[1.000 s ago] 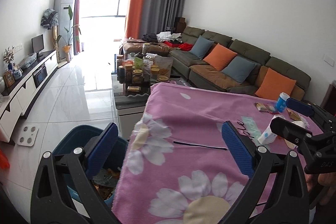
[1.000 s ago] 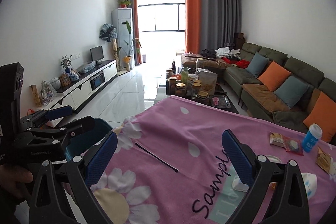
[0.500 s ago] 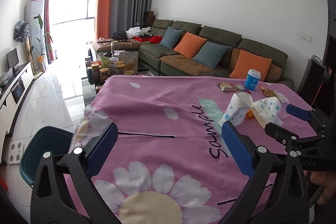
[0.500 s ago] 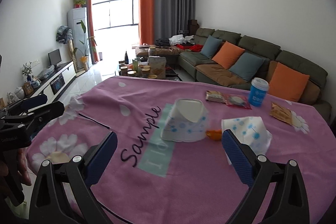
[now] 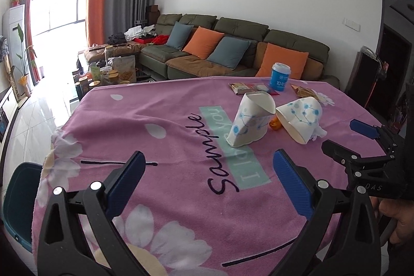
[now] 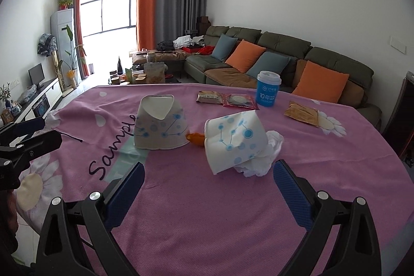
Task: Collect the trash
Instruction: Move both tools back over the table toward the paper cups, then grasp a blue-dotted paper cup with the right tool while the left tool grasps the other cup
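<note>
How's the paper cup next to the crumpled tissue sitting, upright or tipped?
Tipped. The crushed paper cup lies on its side on the pink tablecloth, its open mouth facing sideways, with the crumpled tissue against it.

crushed paper cups (image 6: 161, 127) (image 6: 234, 140) | on sides | mid-tablecloth | tissue (image 6: 261, 159) beside

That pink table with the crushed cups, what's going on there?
A person holds a gripper in each hand over the table, clearing trash. The left gripper and right gripper are both open and empty. Two crushed paper cups, a tissue and wrappers lie uncollected.
</note>
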A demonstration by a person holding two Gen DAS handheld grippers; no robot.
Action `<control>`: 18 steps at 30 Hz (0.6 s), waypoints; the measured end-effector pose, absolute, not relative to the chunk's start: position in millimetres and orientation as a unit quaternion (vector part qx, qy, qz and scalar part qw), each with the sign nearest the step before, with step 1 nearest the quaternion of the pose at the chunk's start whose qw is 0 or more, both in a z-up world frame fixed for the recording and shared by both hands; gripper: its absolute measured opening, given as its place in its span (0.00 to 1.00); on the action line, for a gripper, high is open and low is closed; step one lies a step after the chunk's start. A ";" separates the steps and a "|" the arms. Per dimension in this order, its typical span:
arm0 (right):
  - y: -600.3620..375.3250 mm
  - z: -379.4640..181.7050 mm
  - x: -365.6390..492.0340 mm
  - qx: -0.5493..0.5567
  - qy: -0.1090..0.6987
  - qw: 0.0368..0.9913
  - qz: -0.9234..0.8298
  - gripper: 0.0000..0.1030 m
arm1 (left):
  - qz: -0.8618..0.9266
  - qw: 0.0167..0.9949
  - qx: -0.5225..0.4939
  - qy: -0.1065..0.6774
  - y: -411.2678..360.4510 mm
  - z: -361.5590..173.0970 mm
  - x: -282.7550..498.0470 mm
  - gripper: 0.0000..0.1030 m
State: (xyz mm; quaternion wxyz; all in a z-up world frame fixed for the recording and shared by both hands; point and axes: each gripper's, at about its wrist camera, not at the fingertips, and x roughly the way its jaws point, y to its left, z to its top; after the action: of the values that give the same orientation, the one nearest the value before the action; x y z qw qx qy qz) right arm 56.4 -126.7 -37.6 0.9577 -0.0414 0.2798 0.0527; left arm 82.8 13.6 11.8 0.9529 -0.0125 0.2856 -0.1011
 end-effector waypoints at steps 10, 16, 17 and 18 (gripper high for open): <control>-145.1 -42.0 87.7 -0.070 0.291 0.953 0.050 0.93 | -0.132 0.945 0.010 0.300 -20.9 4.3 129.8 0.94; -146.6 -47.8 109.4 -0.086 0.306 0.946 0.060 0.93 | -0.136 0.928 0.025 0.347 -38.3 -21.8 172.1 0.94; -145.6 -48.1 112.3 -0.091 0.306 0.946 0.058 0.93 | -0.140 0.923 0.022 0.357 -39.9 -25.2 178.9 0.94; -144.7 -47.6 114.2 -0.095 0.305 0.946 0.058 0.93 | -0.147 0.919 0.020 0.365 -41.4 -28.2 185.0 0.94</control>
State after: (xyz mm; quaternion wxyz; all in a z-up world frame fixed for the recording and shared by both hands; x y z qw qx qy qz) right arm 114.2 -144.7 -47.6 0.9460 -0.0945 0.3046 0.0583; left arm 185.0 -41.4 -28.2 0.9193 0.0196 0.3646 -0.1471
